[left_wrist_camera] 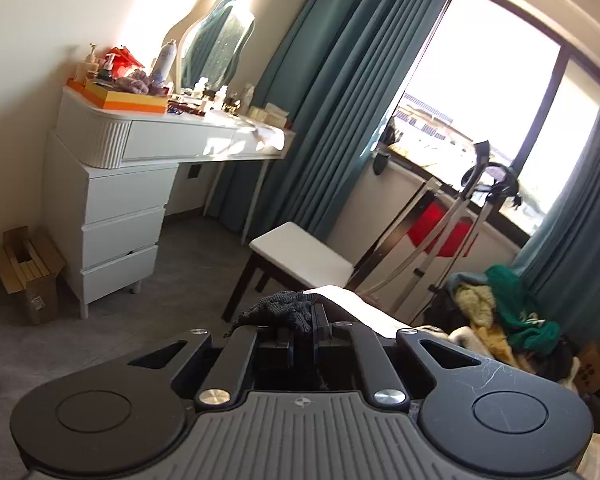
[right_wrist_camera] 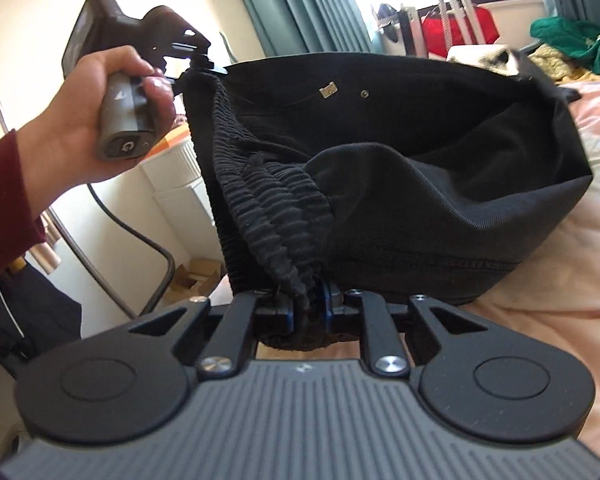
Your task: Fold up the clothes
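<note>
Black cloth, ribbed and elastic at the waistband (right_wrist_camera: 268, 204), hung between two grippers over pink bedding (right_wrist_camera: 580, 280). Looked like trousers (right_wrist_camera: 420, 184) or a skirt; could not tell which. Right gripper (right_wrist_camera: 309, 312) closed tight on a bunched stretch of waistband at six o'clock in its own view. Left gripper (right_wrist_camera: 204, 70), up at ten o'clock there and gripped by a bare hand (right_wrist_camera: 100, 120), closed on the other end of the band; from its own camera, only a dark scrap (left_wrist_camera: 284, 308) pinched between near-shut jaws. Rest of the garment sagged onto the bed toward three o'clock.

Best handled by drawing the two grips apart until the gathered band pulled straight, keeping both level, then lowering flat onto the bedding. Worth avoiding: a hard tug, since the elastic might slip from a bunched pinch.
</note>
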The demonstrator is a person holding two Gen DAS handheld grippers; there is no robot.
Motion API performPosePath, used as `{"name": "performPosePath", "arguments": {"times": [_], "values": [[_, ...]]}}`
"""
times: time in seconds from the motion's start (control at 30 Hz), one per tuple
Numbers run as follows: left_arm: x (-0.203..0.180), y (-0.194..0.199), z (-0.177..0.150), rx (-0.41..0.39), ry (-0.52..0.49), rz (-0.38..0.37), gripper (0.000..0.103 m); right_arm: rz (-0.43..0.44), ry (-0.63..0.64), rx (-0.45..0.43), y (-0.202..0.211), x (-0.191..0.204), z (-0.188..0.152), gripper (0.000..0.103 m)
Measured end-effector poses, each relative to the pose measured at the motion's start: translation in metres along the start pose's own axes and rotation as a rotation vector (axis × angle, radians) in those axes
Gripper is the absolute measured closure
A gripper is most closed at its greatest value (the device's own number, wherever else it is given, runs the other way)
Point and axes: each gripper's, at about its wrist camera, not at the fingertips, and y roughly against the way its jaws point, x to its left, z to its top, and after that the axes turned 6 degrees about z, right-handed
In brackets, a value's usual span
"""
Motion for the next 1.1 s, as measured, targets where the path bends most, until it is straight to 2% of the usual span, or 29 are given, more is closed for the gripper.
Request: {"name": "performPosePath", "arguments": {"times": [0.1, 0.2, 0.27, 0.37, 0.4, 0.43, 0.47, 0.5, 0.53, 0.57, 0.63, 0.73, 0.93, 1.1], "values": [[0.023, -0.043, -0.023, 0.061, -0.021, 0.078, 0.094, 0.023, -0.022, 0.069, -0.030, -0.016, -0.013, 0.082], [0.043, -0.073, -0.044, 0.128, -0.018, 0.100, 0.092, 0.042, -0.028, 0.077, -0.034, -0.022, -0.016, 0.080], [0.051, -0.077, -0.050, 0.134, -0.023, 0.098, 0.090, 0.052, -0.025, 0.068, -0.032, -0.024, -0.016, 0.078], [0.056, -0.066, -0.057, 0.116, -0.061, 0.078, 0.081, 0.082, -0.040, 0.058, -0.025, -0.026, -0.015, 0.069], [0.056, -0.061, -0.058, 0.112, -0.076, 0.068, 0.075, 0.092, -0.045, 0.054, -0.022, -0.026, -0.015, 0.063], [0.057, -0.055, -0.058, 0.111, -0.085, 0.055, 0.059, 0.102, -0.050, 0.051, -0.020, -0.026, -0.015, 0.060], [0.058, -0.049, -0.059, 0.114, -0.086, 0.042, 0.050, 0.114, -0.052, 0.050, -0.017, -0.026, -0.015, 0.048], [0.060, -0.041, -0.060, 0.114, -0.081, 0.035, 0.032, 0.117, -0.048, 0.044, -0.013, -0.025, -0.016, 0.032], [0.062, -0.032, -0.061, 0.110, -0.074, 0.035, 0.020, 0.114, -0.042, 0.036, -0.009, -0.024, -0.018, 0.025], [0.064, -0.022, -0.062, 0.102, -0.074, 0.035, 0.017, 0.112, -0.036, 0.027, -0.004, -0.022, -0.019, 0.016], [0.066, -0.002, -0.066, 0.085, -0.094, 0.036, 0.009, 0.096, -0.022, 0.023, 0.007, -0.019, -0.019, 0.017], [0.063, 0.032, -0.075, 0.064, -0.159, 0.030, 0.005, 0.070, 0.008, 0.009, 0.024, -0.018, -0.012, 0.017], [0.028, 0.114, -0.102, 0.030, -0.259, -0.032, 0.004, -0.031, 0.123, -0.061, 0.077, -0.017, 0.009, 0.018], [-0.014, 0.187, -0.143, 0.003, -0.281, -0.152, 0.001, -0.135, 0.214, -0.139, 0.134, -0.035, 0.042, 0.018]]}}
